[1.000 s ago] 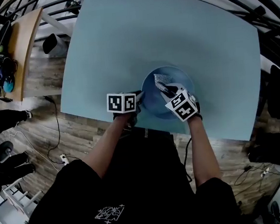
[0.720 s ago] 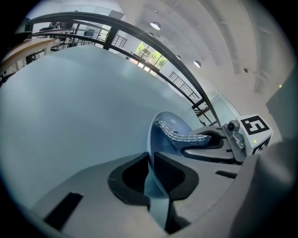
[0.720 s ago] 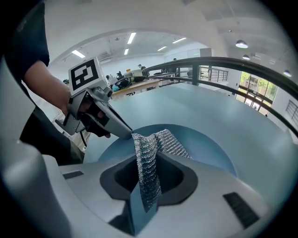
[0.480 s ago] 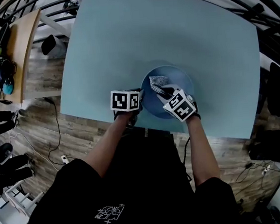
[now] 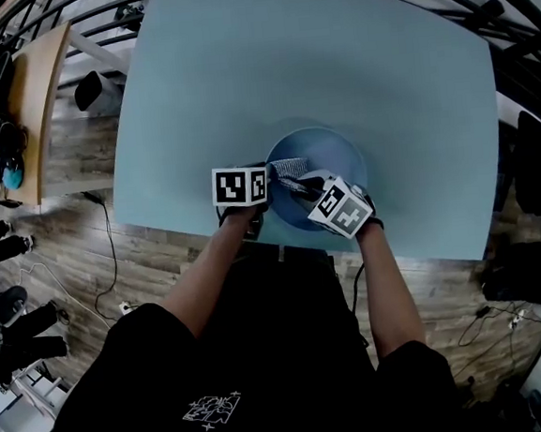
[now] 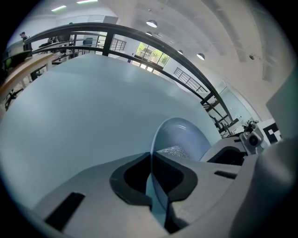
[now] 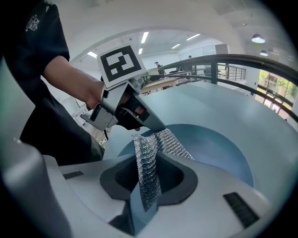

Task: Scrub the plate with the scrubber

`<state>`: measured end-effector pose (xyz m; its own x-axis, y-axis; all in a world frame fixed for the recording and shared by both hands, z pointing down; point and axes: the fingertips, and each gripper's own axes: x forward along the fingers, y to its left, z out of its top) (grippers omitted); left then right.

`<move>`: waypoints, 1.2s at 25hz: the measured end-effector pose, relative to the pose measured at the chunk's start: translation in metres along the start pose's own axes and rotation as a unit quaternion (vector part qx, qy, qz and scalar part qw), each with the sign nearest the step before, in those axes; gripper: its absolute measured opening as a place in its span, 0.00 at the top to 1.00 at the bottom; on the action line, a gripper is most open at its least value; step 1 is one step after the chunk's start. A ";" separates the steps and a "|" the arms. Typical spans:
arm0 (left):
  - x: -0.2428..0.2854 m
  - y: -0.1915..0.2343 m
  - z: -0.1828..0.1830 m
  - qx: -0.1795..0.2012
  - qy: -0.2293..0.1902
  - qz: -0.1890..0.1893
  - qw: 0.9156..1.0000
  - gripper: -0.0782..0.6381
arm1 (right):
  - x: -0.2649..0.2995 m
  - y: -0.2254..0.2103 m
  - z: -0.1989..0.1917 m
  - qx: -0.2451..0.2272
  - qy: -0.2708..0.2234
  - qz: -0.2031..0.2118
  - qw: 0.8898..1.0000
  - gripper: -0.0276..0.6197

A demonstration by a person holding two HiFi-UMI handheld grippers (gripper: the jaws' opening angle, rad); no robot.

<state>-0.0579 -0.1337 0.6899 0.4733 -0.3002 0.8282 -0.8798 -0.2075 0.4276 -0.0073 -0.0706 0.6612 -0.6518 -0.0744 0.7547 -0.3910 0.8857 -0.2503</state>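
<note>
Blue plate (image 5: 331, 153) sits near the table's (image 5: 239, 72) front edge in my head view, with the silver mesh scrubber (image 5: 288, 168) now swept over to its left rim; left gripper view: the left gripper (image 6: 151, 186) has just been closing and pinches the plate's rim; right gripper view: the right gripper (image 7: 144, 195) clamps the scrubber; I judge scrubbing under way.

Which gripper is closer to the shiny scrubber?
Right. The right gripper pinches the scrubber in its fingers; the left gripper, fingers just closed further, clamps the plate rim beside it.
</note>
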 end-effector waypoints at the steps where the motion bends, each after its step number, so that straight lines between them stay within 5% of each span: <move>1: 0.000 0.000 0.000 0.000 0.000 0.001 1.000 0.86 | -0.002 0.003 -0.001 0.001 0.000 0.007 1.000 0.83; 9: 0.001 0.000 0.003 0.009 0.001 0.006 1.000 0.86 | -0.022 0.035 -0.030 -0.004 0.039 0.074 0.997 0.83; 18: 0.002 -0.002 0.005 0.039 0.004 0.017 0.999 0.86 | -0.051 0.046 -0.063 0.015 0.088 0.086 0.992 0.83; 22: 0.004 -0.003 0.005 0.049 0.006 0.020 0.999 0.86 | -0.068 0.033 -0.079 0.043 0.093 0.069 0.992 0.83; 30: 0.004 -0.005 0.006 0.059 0.004 0.020 0.998 0.86 | -0.077 -0.020 -0.083 0.054 0.095 -0.032 0.993 0.83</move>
<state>-0.0508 -0.1395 0.6892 0.4372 -0.3036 0.8466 -0.8867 -0.3030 0.3492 0.1043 -0.0446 0.6587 -0.4929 -0.0331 0.8695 -0.5028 0.8264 -0.2536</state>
